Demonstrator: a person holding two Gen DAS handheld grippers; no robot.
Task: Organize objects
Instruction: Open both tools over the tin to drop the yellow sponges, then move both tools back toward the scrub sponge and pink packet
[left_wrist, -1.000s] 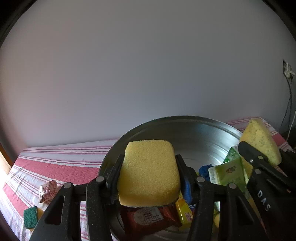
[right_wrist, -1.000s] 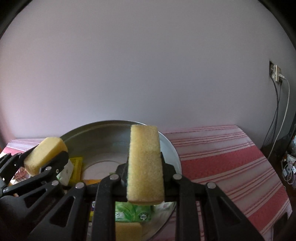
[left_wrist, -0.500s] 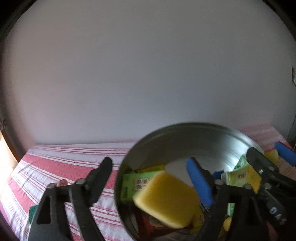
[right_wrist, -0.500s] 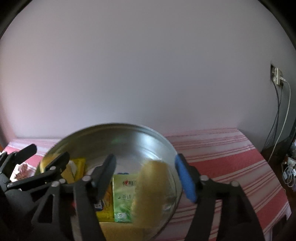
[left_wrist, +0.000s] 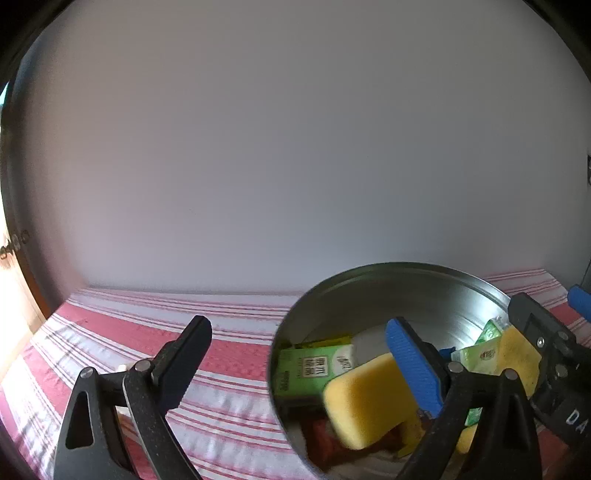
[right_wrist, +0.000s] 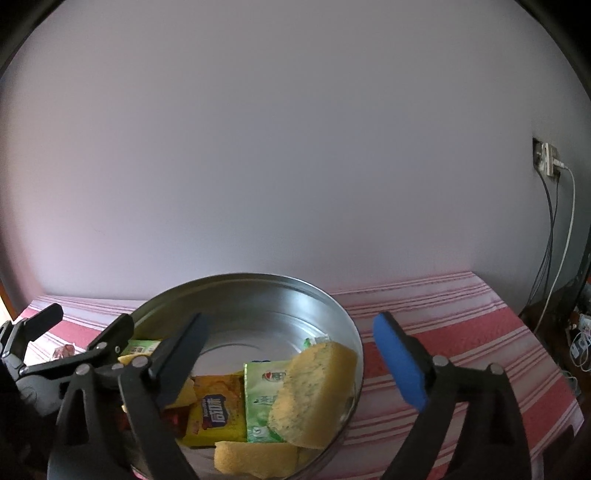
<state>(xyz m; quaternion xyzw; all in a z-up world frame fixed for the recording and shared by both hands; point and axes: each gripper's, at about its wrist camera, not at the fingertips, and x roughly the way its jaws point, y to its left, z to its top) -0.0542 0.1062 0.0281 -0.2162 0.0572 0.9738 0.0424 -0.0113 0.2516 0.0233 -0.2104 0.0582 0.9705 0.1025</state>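
wall socket (right_wrist: 546, 159) in right view only, green carton (left_wrist: 314, 371) facing left view

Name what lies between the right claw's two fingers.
In the right wrist view: the bowl's right rim, a sponge inside it, and striped cloth; nothing is gripped.

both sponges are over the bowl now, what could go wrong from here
1. The speckled sponge leans on the bowl rim, so it may tip out onto the striped cloth.
2. The bowl is already piled with packets, so the yellow sponge may roll off the heap.
3. The left hand-held gripper and right hand-held gripper, jaws opening, sit close together and may bump.
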